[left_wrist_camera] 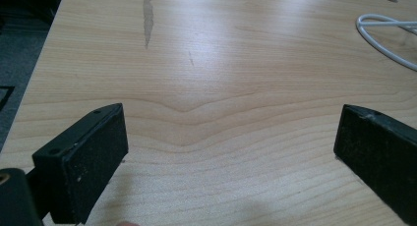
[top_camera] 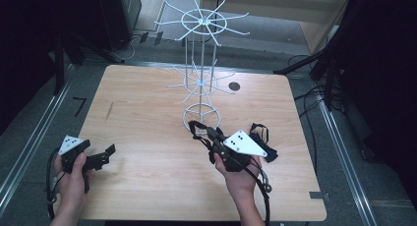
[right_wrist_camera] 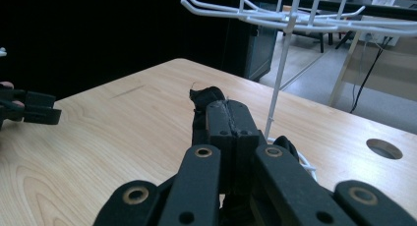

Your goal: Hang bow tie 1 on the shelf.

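At the bottom of the high view, two hands come in over the near edge of the pale wooden desk [top_camera: 147,186]. The left gripper [top_camera: 105,155], at lower left, hangs above bare wood with its jaws wide apart; its own view shows nothing between them but grain and a dark streak toward the upper left. Right of centre, the right gripper [top_camera: 204,132] points up and left, its jaws pressed together on a thin black strap [top_camera: 196,127]; in the right gripper view a black lump of that strap [right_wrist_camera: 206,96] pokes out just past the closed tips. A second black strap piece [top_camera: 259,132] lies on the desk just right of that hand. Directly beyond the clamped jaws stands the white wire display rack [top_camera: 201,78], its ring base touching the desk and partly hidden by the gripper, its two tiers of hooked arms spreading overhead. Farther back, a round hole [top_camera: 234,86] sits in the desk, right of the rack's pole.
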